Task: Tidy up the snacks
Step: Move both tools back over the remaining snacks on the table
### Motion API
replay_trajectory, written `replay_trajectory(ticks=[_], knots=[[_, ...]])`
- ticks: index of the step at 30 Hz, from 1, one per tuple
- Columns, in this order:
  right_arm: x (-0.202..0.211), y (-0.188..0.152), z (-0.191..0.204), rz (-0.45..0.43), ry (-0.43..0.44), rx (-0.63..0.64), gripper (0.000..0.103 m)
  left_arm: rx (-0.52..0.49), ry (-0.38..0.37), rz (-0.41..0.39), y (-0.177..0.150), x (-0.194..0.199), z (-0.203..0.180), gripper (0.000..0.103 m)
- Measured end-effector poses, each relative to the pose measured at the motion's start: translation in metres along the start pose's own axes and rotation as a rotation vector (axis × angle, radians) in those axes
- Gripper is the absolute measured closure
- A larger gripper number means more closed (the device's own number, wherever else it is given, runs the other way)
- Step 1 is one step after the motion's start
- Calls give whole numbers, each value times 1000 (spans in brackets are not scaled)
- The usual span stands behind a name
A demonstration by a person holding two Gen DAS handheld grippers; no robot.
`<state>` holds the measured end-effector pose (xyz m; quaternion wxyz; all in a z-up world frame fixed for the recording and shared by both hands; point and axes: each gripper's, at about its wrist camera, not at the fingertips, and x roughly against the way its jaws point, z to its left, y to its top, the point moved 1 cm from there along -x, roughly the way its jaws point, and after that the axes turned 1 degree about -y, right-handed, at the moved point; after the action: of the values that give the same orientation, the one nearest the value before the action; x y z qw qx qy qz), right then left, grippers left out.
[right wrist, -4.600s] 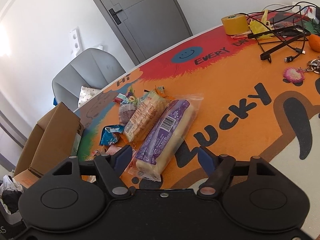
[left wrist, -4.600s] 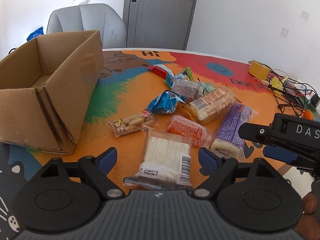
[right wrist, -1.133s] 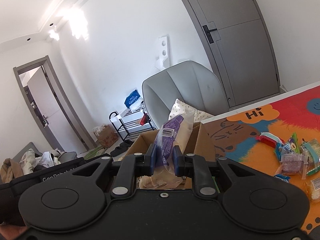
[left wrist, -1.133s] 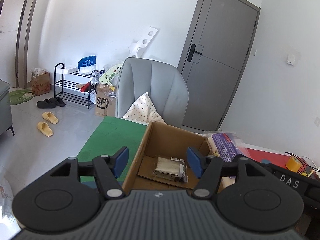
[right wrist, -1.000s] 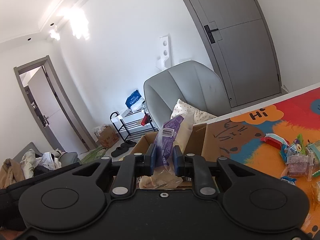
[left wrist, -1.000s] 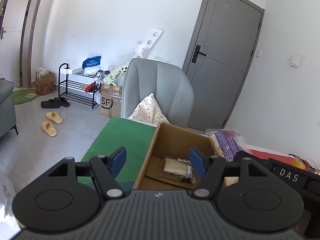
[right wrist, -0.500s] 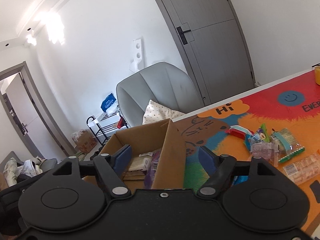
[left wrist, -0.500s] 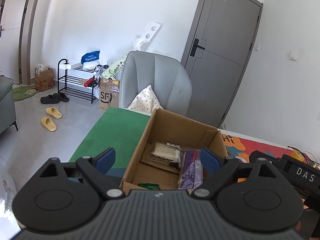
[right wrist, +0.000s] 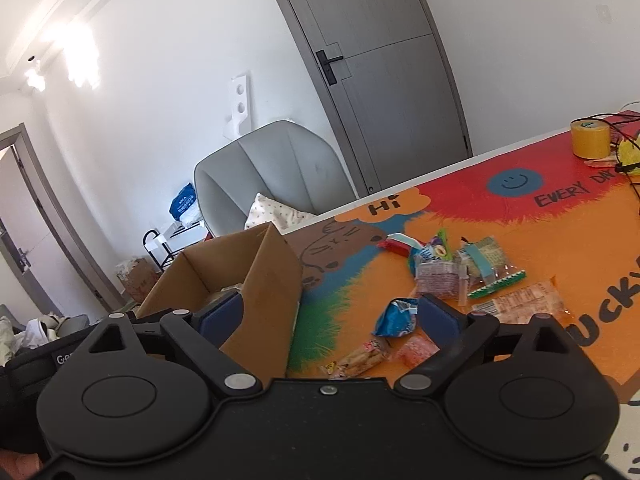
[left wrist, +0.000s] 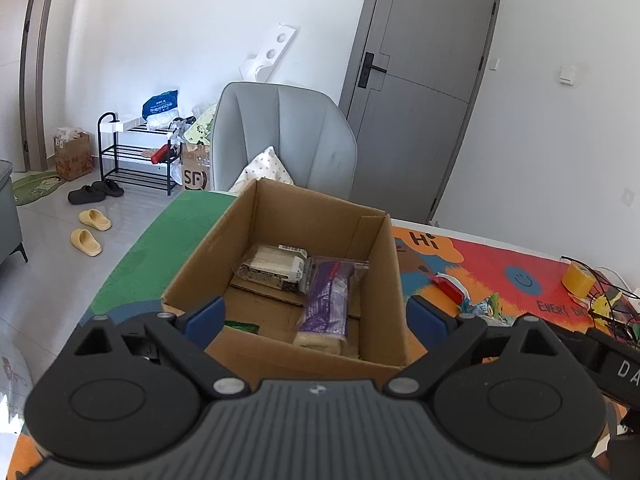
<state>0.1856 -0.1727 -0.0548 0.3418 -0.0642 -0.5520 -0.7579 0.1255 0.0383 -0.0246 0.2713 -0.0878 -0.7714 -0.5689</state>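
A: Where are the snacks placed, and why?

B: Two packs are seen flat on the floor of the cardboard box (left wrist: 384,264): a white wafer pack (left wrist: 276,266) toward the far wall, and a purple-wrapped pack (left wrist: 326,304) just beside it along the right wall. The box is set at the counter's (right wrist: 460,216) left end, open top up, presumably so packs can be dropped straight in. The remaining snacks (right wrist: 444,280) are left loose mid-counter, well apart from the box; sorting is judged barely begun.

A: Left hand-held gripper?

B: The left hand-held gripper (left wrist: 316,318) is seen spread wide over the box's near wall, jaws opening; nothing is held or touched between them.

A: Right one?

B: The right hand-held gripper (right wrist: 330,316) is likewise released, jaws opening, nothing between the pads. It is pointed across the box's right wall toward the loose pile, likely the next pick.
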Motion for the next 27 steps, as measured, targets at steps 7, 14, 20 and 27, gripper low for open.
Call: replay_trajectory(ticks=[7, 14, 20, 27], knots=[[18, -3, -26, -13, -37, -36, 2, -36, -40, 6, -10, 5, -24, 7], [35, -7, -51, -29, -74, -65, 2, -69, -77, 10, -18, 10, -51, 7], [49, -9, -73, -46, -101, -88, 2, -100, -103, 14, -26, 10, -73, 7], [61, -10, -99, -62, -122, -114, 2, -131, -123, 24, -35, 9, -97, 7]])
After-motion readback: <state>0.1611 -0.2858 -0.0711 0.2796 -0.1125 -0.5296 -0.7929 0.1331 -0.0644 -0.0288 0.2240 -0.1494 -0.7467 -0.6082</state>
